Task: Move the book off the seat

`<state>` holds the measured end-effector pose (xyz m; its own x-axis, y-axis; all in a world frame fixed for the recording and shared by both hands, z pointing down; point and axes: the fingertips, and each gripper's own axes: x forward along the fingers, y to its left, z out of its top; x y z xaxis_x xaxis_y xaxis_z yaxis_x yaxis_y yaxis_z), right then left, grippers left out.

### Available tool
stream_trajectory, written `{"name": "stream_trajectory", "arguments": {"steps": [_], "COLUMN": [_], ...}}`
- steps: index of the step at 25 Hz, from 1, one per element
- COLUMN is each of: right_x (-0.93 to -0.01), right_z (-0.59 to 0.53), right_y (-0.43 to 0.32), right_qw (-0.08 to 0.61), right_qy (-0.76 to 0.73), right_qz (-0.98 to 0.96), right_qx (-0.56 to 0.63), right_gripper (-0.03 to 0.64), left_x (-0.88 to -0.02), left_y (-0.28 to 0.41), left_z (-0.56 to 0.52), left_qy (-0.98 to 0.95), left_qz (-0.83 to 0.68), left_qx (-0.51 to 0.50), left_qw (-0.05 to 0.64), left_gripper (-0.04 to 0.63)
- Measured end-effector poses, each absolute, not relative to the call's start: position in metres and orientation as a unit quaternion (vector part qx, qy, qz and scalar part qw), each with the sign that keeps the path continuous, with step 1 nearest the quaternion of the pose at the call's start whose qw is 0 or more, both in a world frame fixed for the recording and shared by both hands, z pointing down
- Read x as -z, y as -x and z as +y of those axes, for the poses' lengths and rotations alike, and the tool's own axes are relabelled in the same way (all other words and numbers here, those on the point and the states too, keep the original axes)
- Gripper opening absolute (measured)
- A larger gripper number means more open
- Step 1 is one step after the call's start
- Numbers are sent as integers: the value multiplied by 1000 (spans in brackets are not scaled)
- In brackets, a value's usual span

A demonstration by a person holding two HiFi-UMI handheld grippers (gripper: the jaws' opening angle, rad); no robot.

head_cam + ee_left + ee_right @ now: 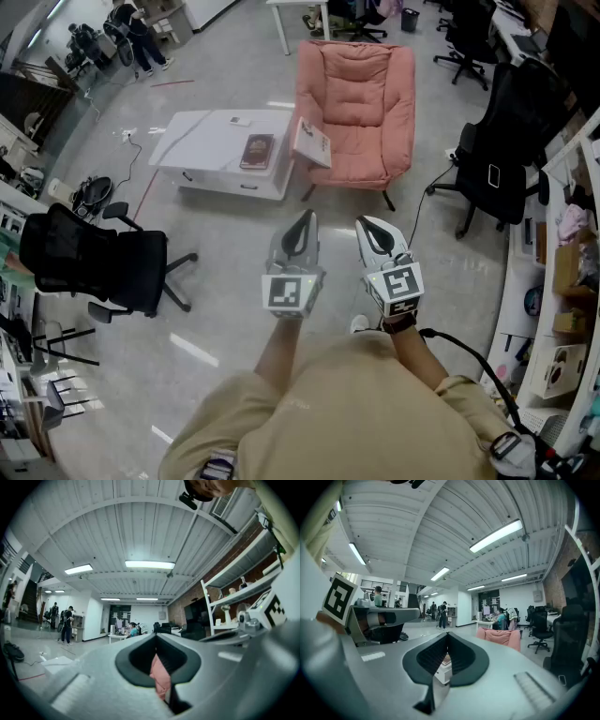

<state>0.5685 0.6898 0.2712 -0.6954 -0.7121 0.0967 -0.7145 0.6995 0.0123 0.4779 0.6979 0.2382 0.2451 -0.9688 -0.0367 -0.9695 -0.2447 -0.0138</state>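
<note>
Book [312,142] tilted at the front edge of the armchair [361,103]
Looks thin, stiff, light: pinch its free edge; left gripper [304,221] and right gripper [367,226], well short of the armchair, both closed, empty

Counting as we go: two books in play, a dark red book [257,151] and a white book [312,142]. One pink armchair [361,103], just the one. One low white table [202,141]. Black office chairs, three clear ones: the near-left chair [94,262], the right-hand chair [511,131] and the far chair [466,37]. There are more at the top edge, too crowded to count. Two grippers, left gripper [304,218] and right gripper [367,225], with one marker cube apiece. And one person [139,36] standing far off, top left.
</note>
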Motion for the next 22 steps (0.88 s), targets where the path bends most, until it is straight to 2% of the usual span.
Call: {"name": "stream_trajectory", "arguments": {"steps": [5,10,16,22], "right_x": [-270,-321,-344,-375], "right_z": [660,640,605,525], "right_y": [-607,-619,-598,-553], "right_qw": [34,102,106,124], "right_qy": [-408,-402,-377,-371], "right_qz": [-912,-910,-917,-914], "right_qx": [6,-29,-73,-104], "right_gripper": [6,6,6,6], "left_x": [-243,-272,-292,-324], "left_y": [-524,-545,-514,-456], "left_z": [671,662,622,535], "left_qy": [806,814,801,796], "left_qz": [590,581,599,603], "left_qx": [-19,10,17,25], "left_qw": [32,3,-18,-57], "left_gripper": [3,3,3,3]}}
